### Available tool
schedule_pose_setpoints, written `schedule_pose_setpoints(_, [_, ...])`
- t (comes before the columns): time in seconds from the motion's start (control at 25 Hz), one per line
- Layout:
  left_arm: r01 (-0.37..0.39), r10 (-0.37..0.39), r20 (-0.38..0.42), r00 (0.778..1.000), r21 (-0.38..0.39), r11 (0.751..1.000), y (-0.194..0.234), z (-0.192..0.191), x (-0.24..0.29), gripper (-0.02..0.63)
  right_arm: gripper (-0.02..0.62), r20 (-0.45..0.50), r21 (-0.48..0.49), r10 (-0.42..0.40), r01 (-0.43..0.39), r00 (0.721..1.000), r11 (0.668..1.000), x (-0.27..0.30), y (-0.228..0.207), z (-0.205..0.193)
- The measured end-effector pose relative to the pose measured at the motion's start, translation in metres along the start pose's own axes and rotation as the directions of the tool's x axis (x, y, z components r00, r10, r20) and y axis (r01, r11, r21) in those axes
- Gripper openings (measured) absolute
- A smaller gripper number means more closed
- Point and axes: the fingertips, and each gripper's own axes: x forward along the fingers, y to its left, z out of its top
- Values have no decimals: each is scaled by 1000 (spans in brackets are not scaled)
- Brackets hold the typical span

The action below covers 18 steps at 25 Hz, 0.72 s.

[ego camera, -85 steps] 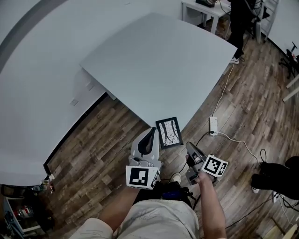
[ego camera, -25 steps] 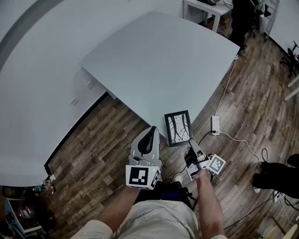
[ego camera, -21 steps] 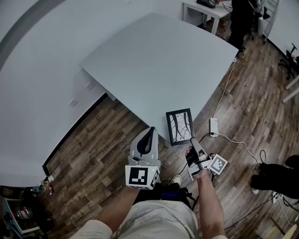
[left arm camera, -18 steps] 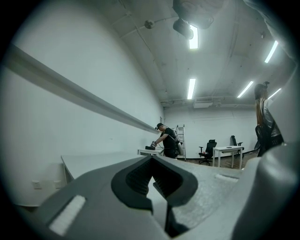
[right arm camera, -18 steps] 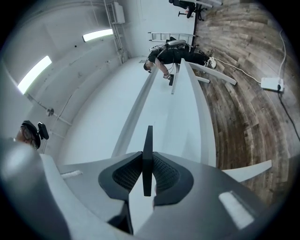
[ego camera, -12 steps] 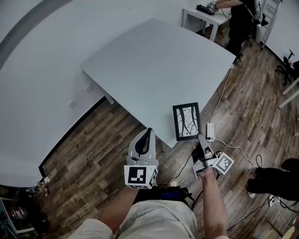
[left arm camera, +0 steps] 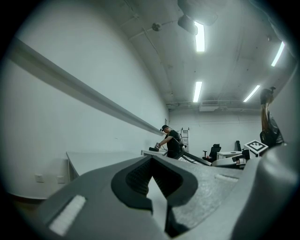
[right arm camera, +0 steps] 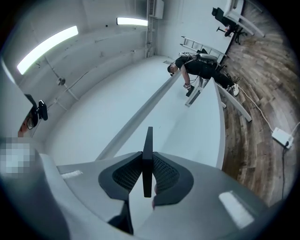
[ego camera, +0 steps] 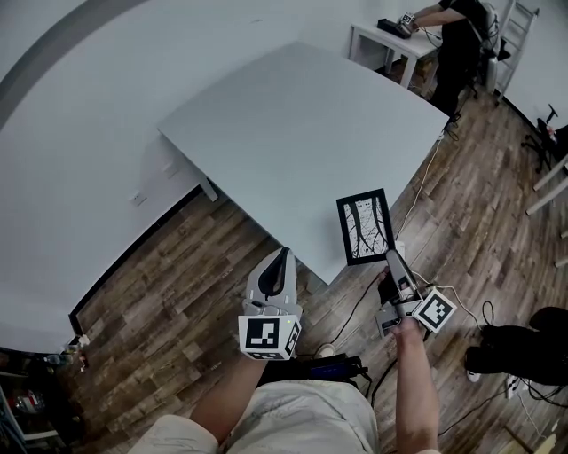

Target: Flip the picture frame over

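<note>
Clamping picture frame (ego camera: 366, 226) edge-on: right hand-held gripper (ego camera: 390, 258).

Large white counter (ego camera: 302, 133), bare across most of its top. Its near corner juts out over a dark wood-plank floor (ego camera: 177, 275). The left edge runs close to a white wall (ego camera: 80, 133) with a grey band (ego camera: 44, 53) across it and sockets (ego camera: 138, 199) low down. Beyond the far corner stands a small white table (ego camera: 377, 35) with a person (ego camera: 457, 35) bent over it and a ladder (ego camera: 522, 18) behind. A white cable (ego camera: 424, 177) trails along the right edge to a power strip (right arm camera: 281, 136) on the floor. Strip lights (left arm camera: 199, 35) on the ceiling.
</note>
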Motion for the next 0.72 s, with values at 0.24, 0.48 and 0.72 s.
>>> schedule_pose_setpoints(0.24, [-8,8,3,1000,-9,1000,4,-2,-3,2,92,-35,-121,-94,89,995,989,-2,4,-4])
schedule_pose_setpoints(0.48, [-7,7,5,1000,-10,1000,5,0,-1,2,92,-100,-321,-161,121,982,939,6,15,-16])
schedule_pose_setpoints(0.72, [-9,9,1,1000,-8,1000,4,-3,-2,2,92,-150,-674,-309,132,939,727,16,15,-37])
